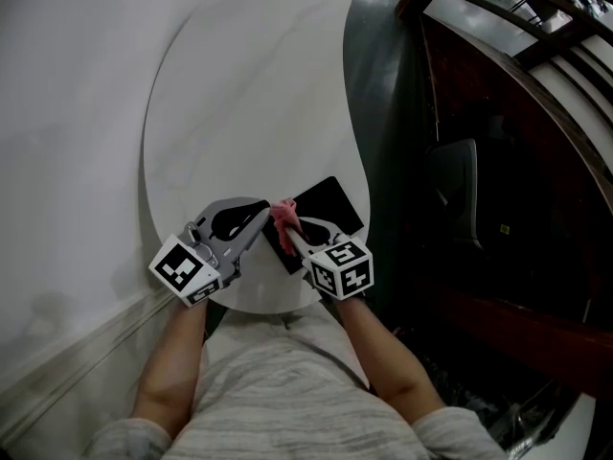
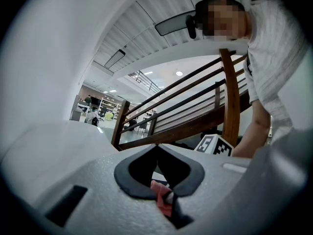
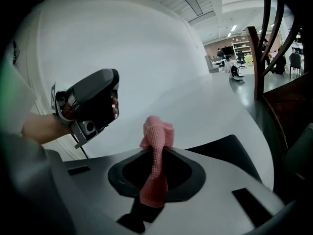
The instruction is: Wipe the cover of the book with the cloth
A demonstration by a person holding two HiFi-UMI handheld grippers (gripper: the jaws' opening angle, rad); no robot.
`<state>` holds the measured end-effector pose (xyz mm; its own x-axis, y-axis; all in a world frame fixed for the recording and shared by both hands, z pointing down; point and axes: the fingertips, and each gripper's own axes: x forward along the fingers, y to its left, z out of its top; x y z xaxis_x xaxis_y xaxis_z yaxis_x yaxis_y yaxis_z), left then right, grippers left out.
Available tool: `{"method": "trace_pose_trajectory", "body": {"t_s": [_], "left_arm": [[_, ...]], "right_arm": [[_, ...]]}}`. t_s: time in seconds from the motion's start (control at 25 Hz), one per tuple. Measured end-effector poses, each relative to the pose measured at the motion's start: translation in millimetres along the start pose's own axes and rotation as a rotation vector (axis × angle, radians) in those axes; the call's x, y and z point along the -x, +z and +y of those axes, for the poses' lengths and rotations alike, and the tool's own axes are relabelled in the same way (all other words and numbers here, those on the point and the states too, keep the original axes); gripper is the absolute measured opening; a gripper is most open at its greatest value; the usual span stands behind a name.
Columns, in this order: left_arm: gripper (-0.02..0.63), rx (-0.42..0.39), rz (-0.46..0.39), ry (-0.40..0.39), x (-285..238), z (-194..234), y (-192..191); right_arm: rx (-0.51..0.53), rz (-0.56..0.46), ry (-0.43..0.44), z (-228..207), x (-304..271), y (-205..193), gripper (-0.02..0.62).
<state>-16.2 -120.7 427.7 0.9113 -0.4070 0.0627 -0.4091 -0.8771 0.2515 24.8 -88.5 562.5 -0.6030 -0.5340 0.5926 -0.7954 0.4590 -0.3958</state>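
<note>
The right claw is clamped on a pink cloth, whose bunched end sticks up past the tips. Just beside it, the left claw has its tips pressed together. Beneath the cloth a black book lies flat near the near edge of the white table.

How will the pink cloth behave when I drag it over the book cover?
Probably floppy: the cloth slumps in folds from the shut right gripper. Its knit looks light and grippy, so it may bunch on the book rather than glide.
</note>
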Motion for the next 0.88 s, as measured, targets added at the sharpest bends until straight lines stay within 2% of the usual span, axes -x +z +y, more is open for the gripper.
{"method": "trace_pose_trajectory", "body": {"t_s": [0.36,0.6,0.88], "left_arm": [[0.017,0.004,0.009,0.017,2,4,-5],[0.017,0.001,0.024,0.017,-2,2,-8],[0.017,-0.006,0.040,0.009,-5,-3,-11]], "right_arm": [[0.063,0.000,-0.166,-75,24,17,0.052],[0.152,0.077,-0.276,-119,33,17,0.052],[0.238,0.166,-0.354,-143,27,7,0.052]]}}
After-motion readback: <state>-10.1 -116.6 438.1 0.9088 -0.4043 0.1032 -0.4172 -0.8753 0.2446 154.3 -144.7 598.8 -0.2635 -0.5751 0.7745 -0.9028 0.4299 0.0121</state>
